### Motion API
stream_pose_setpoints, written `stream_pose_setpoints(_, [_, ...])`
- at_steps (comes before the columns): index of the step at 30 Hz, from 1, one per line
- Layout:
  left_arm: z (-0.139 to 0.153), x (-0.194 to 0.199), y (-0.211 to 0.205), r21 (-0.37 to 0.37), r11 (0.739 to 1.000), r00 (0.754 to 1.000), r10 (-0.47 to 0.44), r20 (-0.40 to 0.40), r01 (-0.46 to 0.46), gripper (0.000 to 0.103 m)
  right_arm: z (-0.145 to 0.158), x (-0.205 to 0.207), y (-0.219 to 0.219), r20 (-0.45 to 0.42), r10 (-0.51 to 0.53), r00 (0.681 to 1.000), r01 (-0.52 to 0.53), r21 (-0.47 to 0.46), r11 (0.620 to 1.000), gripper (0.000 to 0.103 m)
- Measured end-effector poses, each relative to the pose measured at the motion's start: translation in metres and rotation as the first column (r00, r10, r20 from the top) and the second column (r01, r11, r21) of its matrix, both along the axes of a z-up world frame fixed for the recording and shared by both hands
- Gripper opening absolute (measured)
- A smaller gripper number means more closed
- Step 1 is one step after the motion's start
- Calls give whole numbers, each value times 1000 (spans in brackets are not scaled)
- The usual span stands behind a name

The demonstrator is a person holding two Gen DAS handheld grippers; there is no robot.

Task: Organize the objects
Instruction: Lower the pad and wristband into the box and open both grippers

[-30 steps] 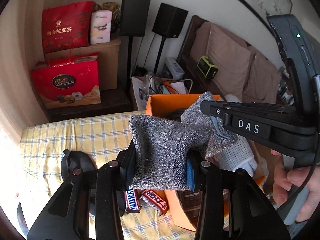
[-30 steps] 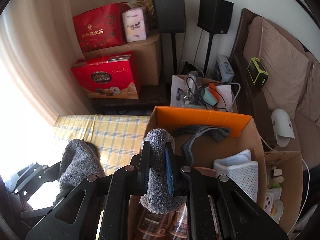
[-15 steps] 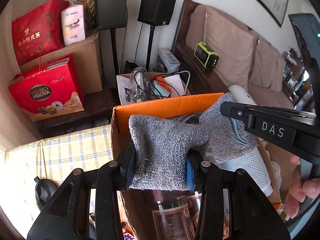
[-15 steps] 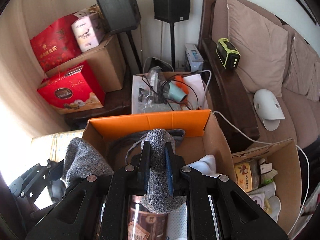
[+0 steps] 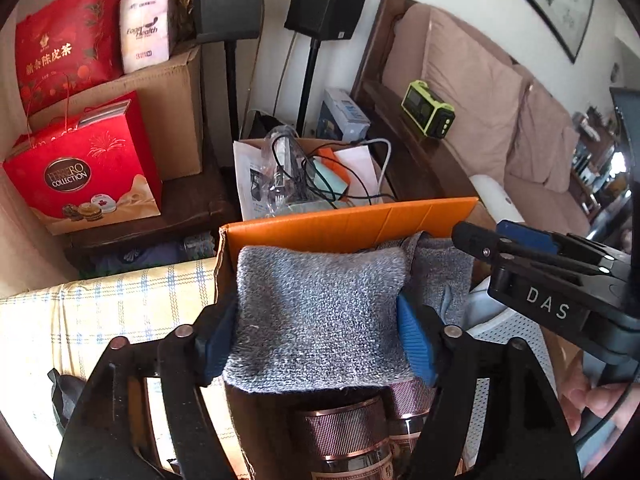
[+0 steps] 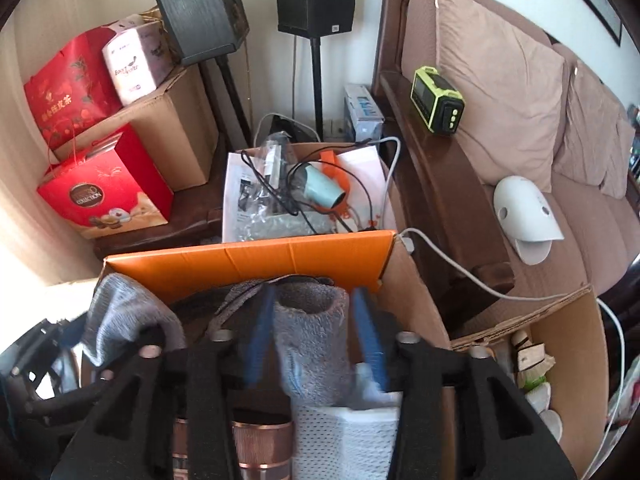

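Now the left gripper (image 5: 320,336) pinches one end of a grey sock (image 5: 320,312) between its blue pads (image 5: 414,340), jaws closed on the knit, while the right gripper (image 6: 312,336) has its pads (image 6: 368,332) spread with the other end of the sock (image 6: 310,344) hanging loose between them; the blur there makes it hard to say whether either pad touches the fabric. Both ends hang over the open box (image 5: 348,226), above the copper-lidded jars (image 5: 340,428) and beside a white mesh pack (image 6: 348,436). The step in hand looks like dropping the sock into the box. To do it well, I would lift the right gripper straight up so the knit does not snag on a pad, then lower the left end until the fabric rests on the jars or the dark cloth (image 6: 248,292) behind before parting the jaws. Letting go high risks the sock draping over the orange flap (image 6: 248,260) or sliding out toward the checked cloth (image 5: 104,308).
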State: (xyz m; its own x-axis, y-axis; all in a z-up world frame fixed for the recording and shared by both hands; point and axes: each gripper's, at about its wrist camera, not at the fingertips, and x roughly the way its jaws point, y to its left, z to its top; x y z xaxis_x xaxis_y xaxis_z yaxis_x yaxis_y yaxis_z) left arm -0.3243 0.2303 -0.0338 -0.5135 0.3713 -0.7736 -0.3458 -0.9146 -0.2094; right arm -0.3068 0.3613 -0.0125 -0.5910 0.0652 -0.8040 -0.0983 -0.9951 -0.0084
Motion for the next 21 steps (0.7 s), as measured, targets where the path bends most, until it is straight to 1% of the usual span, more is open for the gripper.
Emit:
stream_pose_setpoints(2, [2,2,-3,20,1000,1000,-7,13,7,74,4,4,-3,-12,11,1000,-10,18,1000,54])
stream_pose_setpoints(3, [3,3,-3,19,1000,1000,-10,18,10,78,8,6,-5,-13,16,1000,-15,21,1000,54])
stream_pose_setpoints(8, [21,19,-10,26,1000,1000,-15,-20,15,79,27,22,-14,-45,49,998,-48,15,999,54])
stream_pose_setpoints(10, [29,26,-15,29,999,999,-13,-32,13,83,33,30,-19,-52,53,997,-52,15,999,58])
stream_pose_setpoints(13, [39,36,-24,12,1000,999,-4,-52,5,83,38,39,-26,-57,57,997,-56,13,998,63])
stream_pose_setpoints(15, [42,41,-31,3,1000,999,-2,-48,2,84,39,44,-31,-55,61,997,-60,14,998,67])
stream_pose_setpoints(17, [44,47,-38,-5,1000,999,2,-39,-2,91,41,48,-35,-53,65,996,-64,14,998,72])
stream_pose_setpoints(18, [45,50,-42,-14,1000,999,9,-46,-10,96,41,51,-37,-53,66,996,-66,13,998,75])
stream_pose_setpoints(19, [47,55,-46,-27,999,998,17,-61,-19,98,40,53,-40,-53,69,996,-68,11,998,77])
stream_pose_setpoints(20, [49,58,-50,-36,999,997,21,-74,-24,99,40,56,-42,-51,71,996,-70,8,997,77])
stream_pose_setpoints(21, [50,61,-54,-44,999,996,26,-82,-30,102,39,58,-44,-48,71,996,-71,2,997,78])
